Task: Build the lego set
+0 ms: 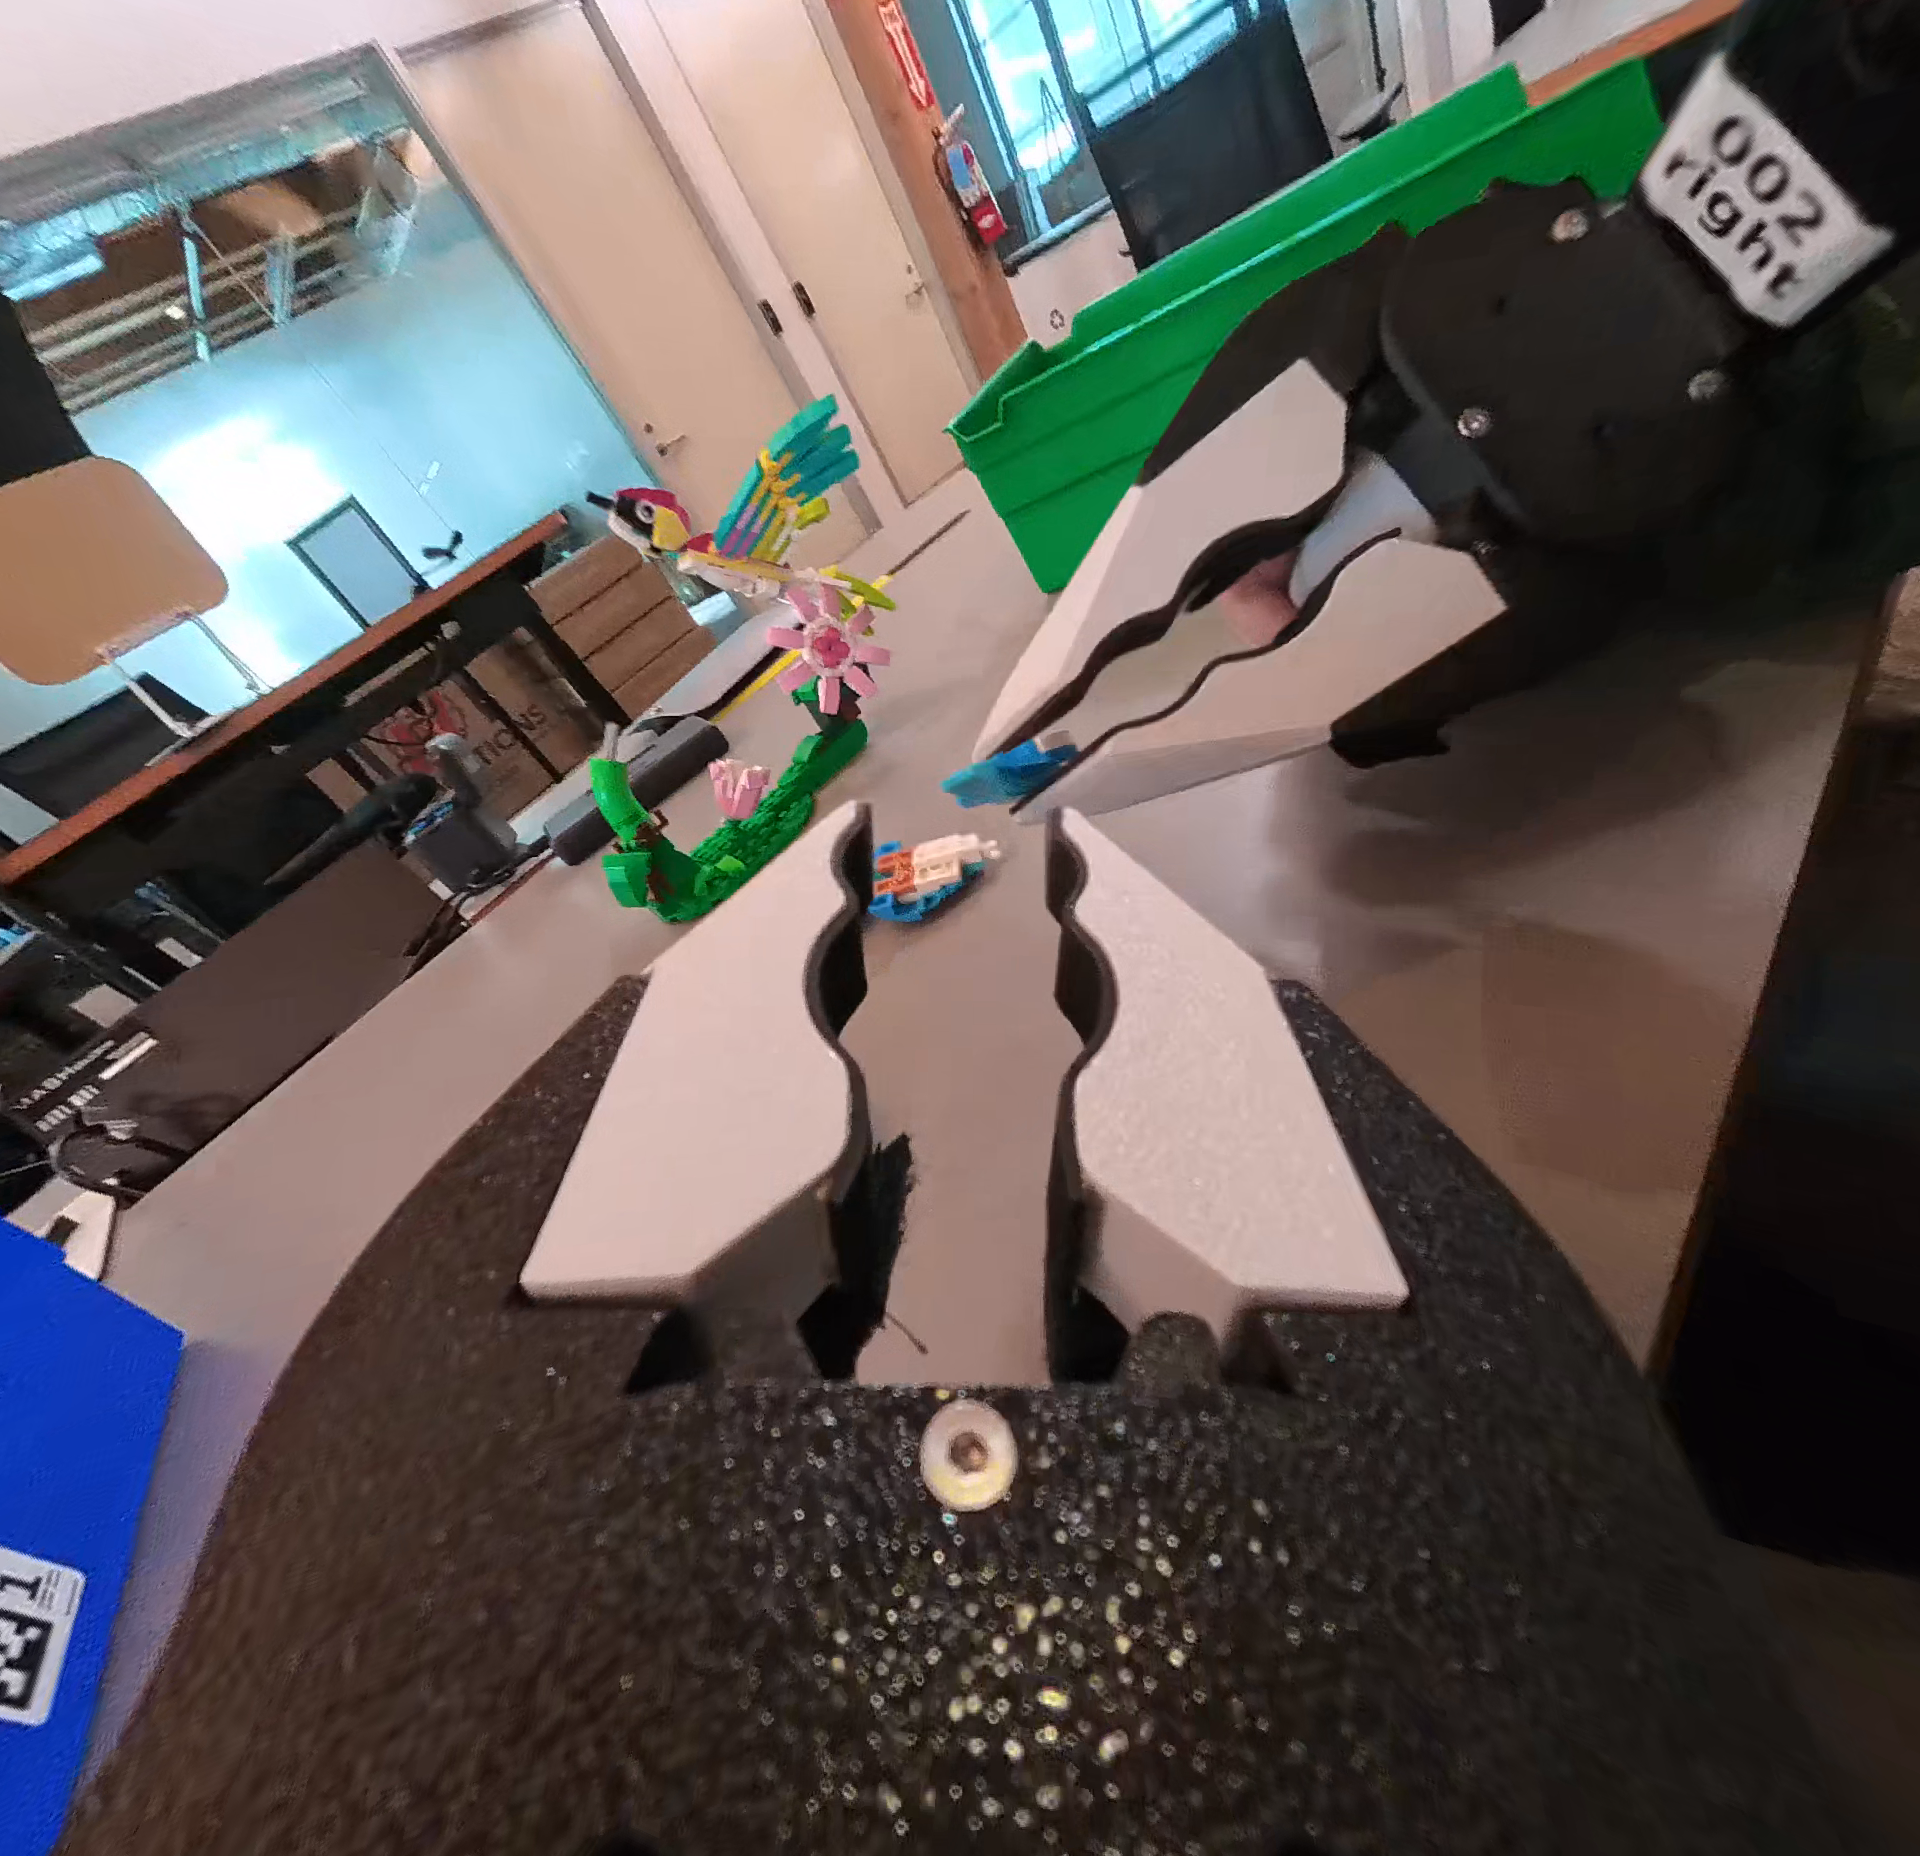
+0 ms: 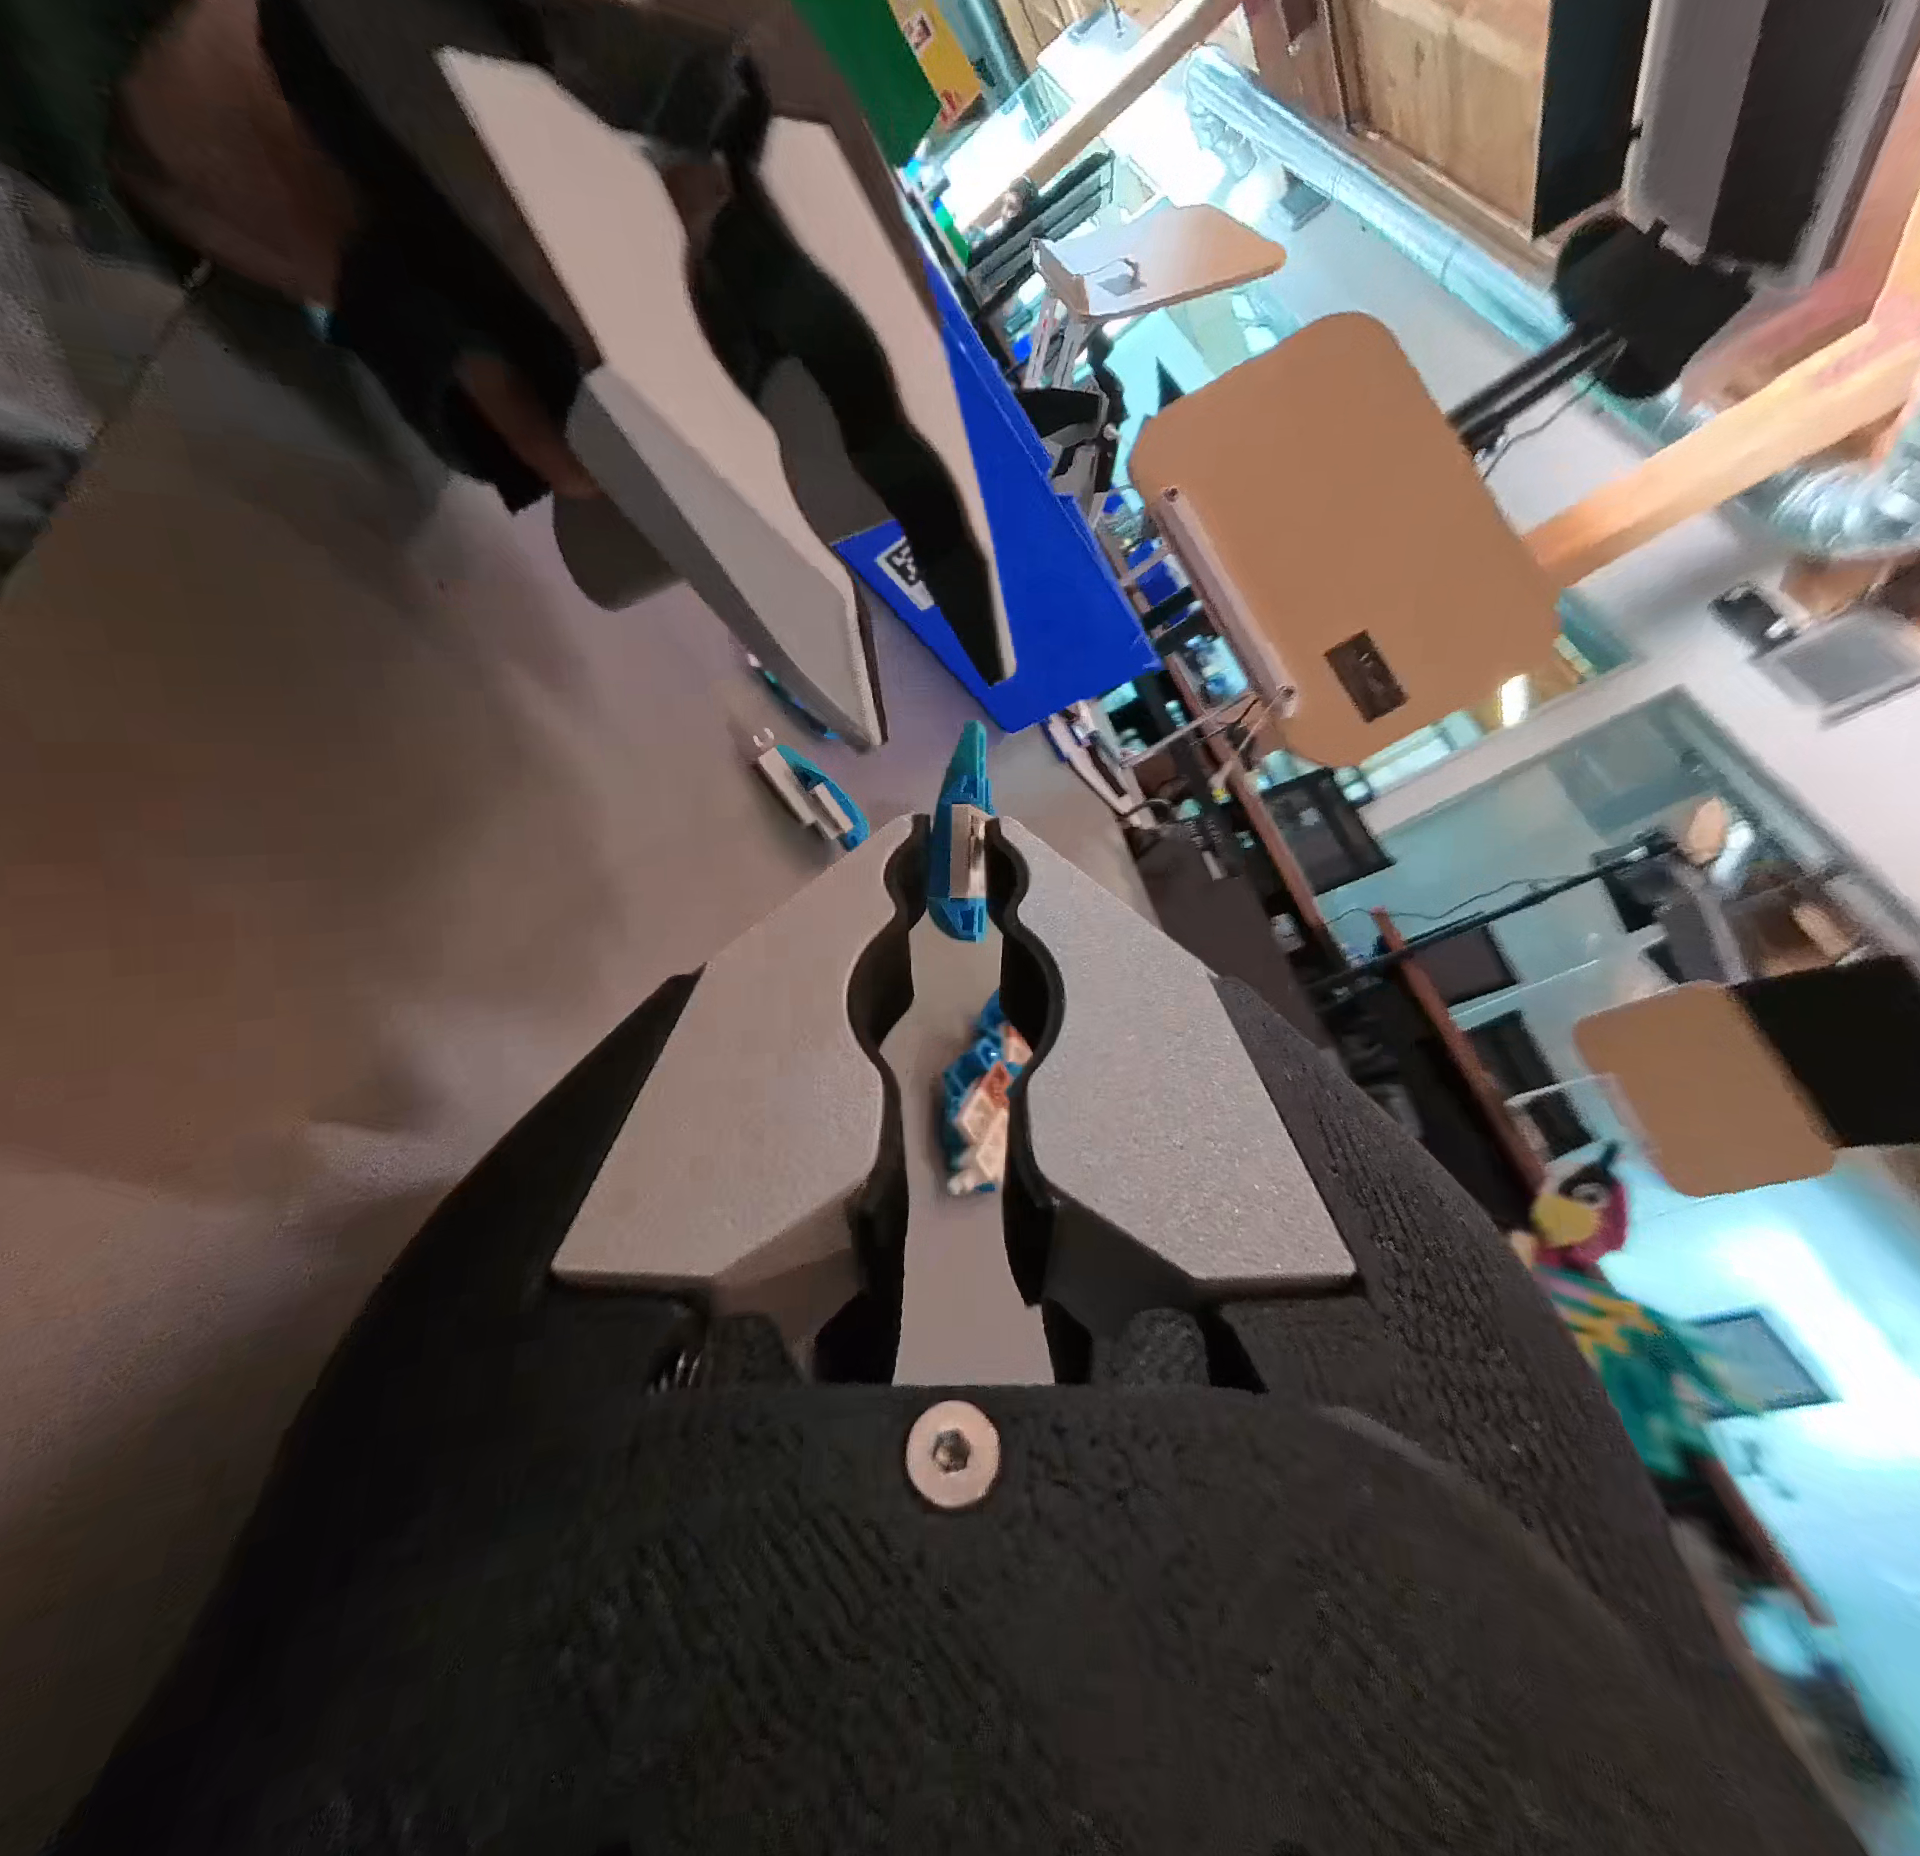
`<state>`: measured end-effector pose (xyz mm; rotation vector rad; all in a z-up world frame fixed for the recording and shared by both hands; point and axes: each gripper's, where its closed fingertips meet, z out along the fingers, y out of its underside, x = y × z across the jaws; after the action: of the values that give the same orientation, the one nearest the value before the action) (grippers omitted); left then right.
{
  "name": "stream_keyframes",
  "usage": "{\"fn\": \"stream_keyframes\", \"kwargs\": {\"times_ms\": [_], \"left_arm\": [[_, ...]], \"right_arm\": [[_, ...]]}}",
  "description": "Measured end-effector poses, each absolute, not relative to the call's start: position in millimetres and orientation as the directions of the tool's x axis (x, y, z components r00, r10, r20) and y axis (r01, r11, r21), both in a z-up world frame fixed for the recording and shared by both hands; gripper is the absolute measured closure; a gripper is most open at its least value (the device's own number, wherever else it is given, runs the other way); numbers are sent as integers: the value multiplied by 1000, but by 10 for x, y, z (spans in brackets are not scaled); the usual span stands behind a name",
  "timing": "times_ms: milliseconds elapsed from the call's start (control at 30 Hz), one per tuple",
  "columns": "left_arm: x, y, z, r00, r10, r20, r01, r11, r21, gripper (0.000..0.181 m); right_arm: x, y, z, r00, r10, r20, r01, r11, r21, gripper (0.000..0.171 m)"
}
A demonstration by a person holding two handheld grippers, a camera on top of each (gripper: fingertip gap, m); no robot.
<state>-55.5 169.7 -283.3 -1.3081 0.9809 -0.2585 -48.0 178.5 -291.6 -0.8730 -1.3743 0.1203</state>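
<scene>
My right gripper (image 2: 958, 838) is shut on a small blue brick piece (image 2: 961, 767) and holds it just above the grey table (image 2: 312, 871). The left wrist view shows that gripper (image 1: 1023, 786) with the blue piece (image 1: 997, 772) at its tips. My left gripper (image 1: 961, 830) is open and empty, its tips close under the right gripper's. A small white, orange and blue brick assembly (image 1: 930, 871) lies on the table just past the left tips. In the right wrist view a similar assembly (image 2: 982, 1100) shows through the finger gap, and a blue-and-white piece (image 2: 810, 783) lies by the left gripper (image 2: 930, 694).
A brick bird model (image 1: 727, 528) with a pink flower (image 1: 826, 653) on a green base (image 1: 748, 830) stands beyond the grippers. A green bin (image 1: 1195, 383) sits at the back right. A blue bin (image 1: 62, 1443) is at the near left. Desks and chairs stand beyond the table.
</scene>
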Motion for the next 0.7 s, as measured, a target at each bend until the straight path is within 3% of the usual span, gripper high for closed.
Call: {"fn": "stream_keyframes", "kwargs": {"times_ms": [133, 233, 567, 633, 700], "left_arm": [[-611, 1680, -2737, 622, -648, -439, -295, 325, -899, 163], [-630, 1657, -2687, 622, -673, -399, -240, 321, -916, 163], [-793, 1711, -2537, 660, -719, -218, -57, 242, -969, 169], [-785, 1716, -2534, 644, -753, -136, -3, 175, -985, 165], [-715, 1708, -2554, 571, -817, 80, 119, -14, -993, 152]], "right_arm": [[-415, 1882, -2853, 306, 706, 638, 315, 557, -768, 163], [-372, 1946, -2820, 339, 744, 576, 283, 503, -816, 163], [-385, 1928, -2821, 337, 628, 701, 338, 614, -713, 163], [-385, 1917, -2818, 327, 563, 759, 371, 662, -651, 163], [-387, 1901, -2796, 309, 415, 856, 436, 738, -515, 163]]}}
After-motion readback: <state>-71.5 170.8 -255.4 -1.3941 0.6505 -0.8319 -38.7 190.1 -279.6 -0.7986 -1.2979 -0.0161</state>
